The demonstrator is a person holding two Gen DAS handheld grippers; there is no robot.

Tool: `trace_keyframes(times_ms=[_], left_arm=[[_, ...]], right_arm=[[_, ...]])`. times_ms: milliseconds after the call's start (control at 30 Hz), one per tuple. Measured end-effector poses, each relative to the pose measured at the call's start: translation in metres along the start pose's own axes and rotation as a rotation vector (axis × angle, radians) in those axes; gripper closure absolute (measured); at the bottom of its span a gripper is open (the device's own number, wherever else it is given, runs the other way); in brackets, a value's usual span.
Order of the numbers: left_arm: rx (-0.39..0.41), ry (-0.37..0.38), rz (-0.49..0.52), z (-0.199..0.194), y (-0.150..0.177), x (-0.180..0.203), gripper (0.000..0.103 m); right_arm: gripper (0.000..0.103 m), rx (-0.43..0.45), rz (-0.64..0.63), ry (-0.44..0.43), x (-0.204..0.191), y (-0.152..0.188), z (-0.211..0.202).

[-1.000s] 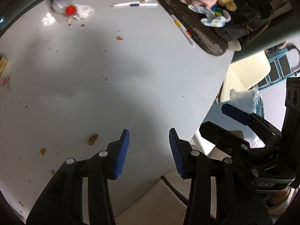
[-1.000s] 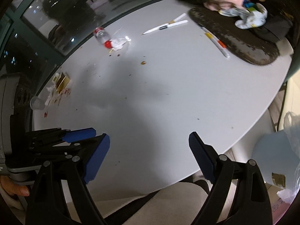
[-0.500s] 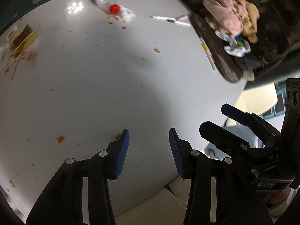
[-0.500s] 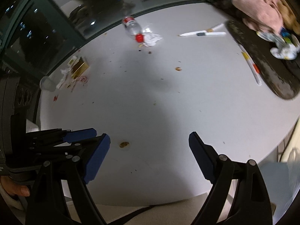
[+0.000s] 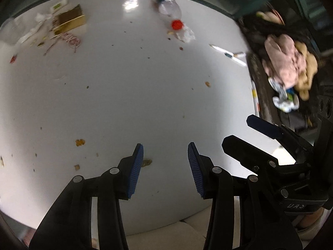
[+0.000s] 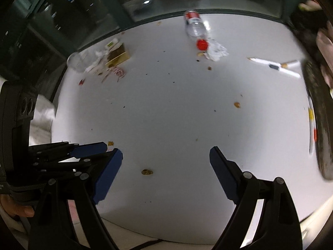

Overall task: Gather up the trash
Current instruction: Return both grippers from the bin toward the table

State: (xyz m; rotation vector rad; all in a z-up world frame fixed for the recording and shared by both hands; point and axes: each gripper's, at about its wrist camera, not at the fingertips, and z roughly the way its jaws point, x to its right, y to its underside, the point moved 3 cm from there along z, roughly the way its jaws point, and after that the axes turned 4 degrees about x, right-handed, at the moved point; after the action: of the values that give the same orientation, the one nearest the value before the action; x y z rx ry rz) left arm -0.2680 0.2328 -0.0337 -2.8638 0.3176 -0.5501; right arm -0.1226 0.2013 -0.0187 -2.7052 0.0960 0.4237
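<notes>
A clear plastic bottle (image 6: 195, 28) with a red cap (image 6: 202, 44) lies on its side at the far edge of the white table (image 6: 177, 108), close to the dark window. A crumpled white tissue (image 6: 216, 51) sits right against the cap. Off to the left, also near the far edge, there is a little heap of trash: a gold box (image 6: 117, 56), some white scraps, a clear plastic cup (image 6: 77, 61) and a red and white string (image 5: 71, 39). Small brown crumbs are spread over the table, and one bigger crumb (image 6: 147, 172) lies near the front.

White pens (image 6: 274, 65) lie on the right side, next to a dark bag (image 5: 258, 79) with a pink cloth (image 5: 284, 62) piled on top.

The right gripper (image 6: 165, 162) hangs over the near part of the table with its blue jaws spread wide and nothing between them. The left gripper (image 5: 165, 162) is just beside it, its jaws a smaller way apart and also holding nothing. The bigger crumb sits just by its left finger (image 5: 135, 173).
</notes>
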Motion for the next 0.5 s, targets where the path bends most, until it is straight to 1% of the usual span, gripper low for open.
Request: trace_keyframes(times_ms=[100,200,333,500], left_arm=[[0.029,-0.033,-0.074,0.003,-0.003,0.002,0.05],[0.049,-0.054,-0.119,0.006,-0.005,0.006,0.044],[0.085,-0.106,-0.174,0.009,-0.009,0.012,0.043],[0.087,-0.139,-0.207,0.008,-0.015,0.009,0.039]], right_arm=[[0.02,-0.019,-0.057,-0.034,0.007,-0.012,0.003],[0.02,-0.031,-0.103,-0.059,0.014,-0.02,0.004],[0.02,-0.048,-0.136,-0.093,0.024,-0.028,0.01],[0.02,-0.061,-0.148,-0.125,0.028,-0.036,0.016]])
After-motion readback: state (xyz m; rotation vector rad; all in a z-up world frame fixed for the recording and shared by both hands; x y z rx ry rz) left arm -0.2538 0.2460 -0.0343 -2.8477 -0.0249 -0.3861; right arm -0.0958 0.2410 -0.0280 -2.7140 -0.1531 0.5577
